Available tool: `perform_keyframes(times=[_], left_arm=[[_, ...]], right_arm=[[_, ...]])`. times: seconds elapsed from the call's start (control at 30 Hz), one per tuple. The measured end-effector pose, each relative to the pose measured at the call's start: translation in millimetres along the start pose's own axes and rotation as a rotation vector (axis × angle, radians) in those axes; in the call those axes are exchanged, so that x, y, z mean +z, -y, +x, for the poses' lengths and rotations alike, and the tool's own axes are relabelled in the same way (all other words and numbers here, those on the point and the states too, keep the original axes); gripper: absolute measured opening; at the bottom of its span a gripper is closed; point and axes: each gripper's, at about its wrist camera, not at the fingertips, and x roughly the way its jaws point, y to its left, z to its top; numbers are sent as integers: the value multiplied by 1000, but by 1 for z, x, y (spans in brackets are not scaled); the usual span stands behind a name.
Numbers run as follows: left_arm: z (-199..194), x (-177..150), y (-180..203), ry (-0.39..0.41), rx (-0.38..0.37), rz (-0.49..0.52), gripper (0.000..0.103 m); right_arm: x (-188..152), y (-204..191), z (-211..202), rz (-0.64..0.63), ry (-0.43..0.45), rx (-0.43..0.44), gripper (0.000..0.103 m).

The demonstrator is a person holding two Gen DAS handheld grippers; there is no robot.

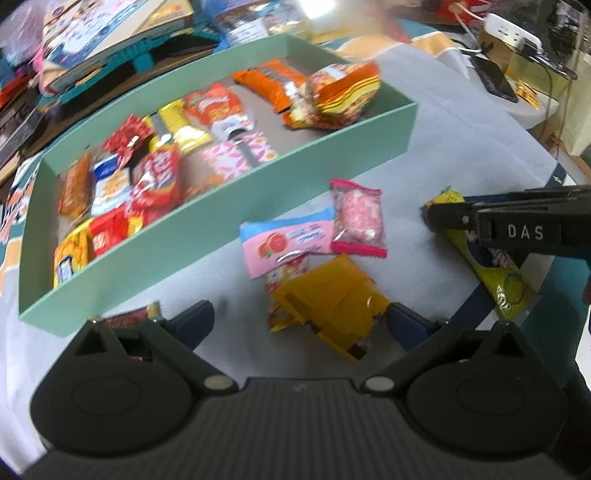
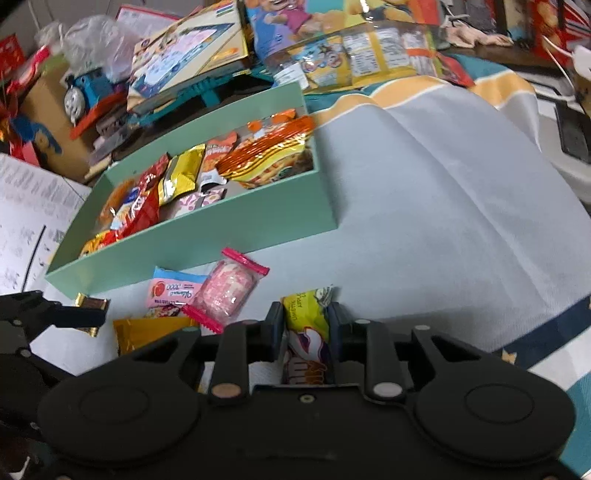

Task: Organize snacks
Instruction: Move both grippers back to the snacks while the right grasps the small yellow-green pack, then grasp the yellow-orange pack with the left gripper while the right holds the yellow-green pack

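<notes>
A mint green tray [image 1: 221, 236] [image 2: 229, 229] holds several snack packets. On the cloth in front of it lie a pink-edged candy packet [image 1: 356, 218] [image 2: 225, 288], a pink and blue packet [image 1: 284, 242] [image 2: 173, 291] and a yellow packet [image 1: 328, 299] [image 2: 147, 330]. My left gripper [image 1: 299, 325] is open just above the yellow packet. My right gripper [image 2: 306, 328] is shut on a yellow-green candy bar [image 2: 306, 332]; it also shows in the left wrist view [image 1: 491, 266] with the right gripper [image 1: 443, 216] on it.
A small gold-wrapped snack [image 2: 90, 314] lies near the tray's front left corner, by the left gripper's finger. Boxes, toys and bags [image 2: 192, 55] crowd behind the tray. A phone [image 1: 496, 79] and power strip [image 1: 511, 27] lie far right. Grey cloth [image 2: 443, 203] spreads to the right.
</notes>
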Motion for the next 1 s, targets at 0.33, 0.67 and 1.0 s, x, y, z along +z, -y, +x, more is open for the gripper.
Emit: perform_keyframes(times=[0.33,0.67,1.0], left_arm=[[3,7,24,42,-10,126,55],[-15,13,9,73,-32,22,43],[-32,13,-28,104,-94,-92,14]], right_arm=[[-14,5,-12,37,10,11,25],[-12,1,-25,57,22,-16,25],[14,-21,-38,14,59,-20,25]])
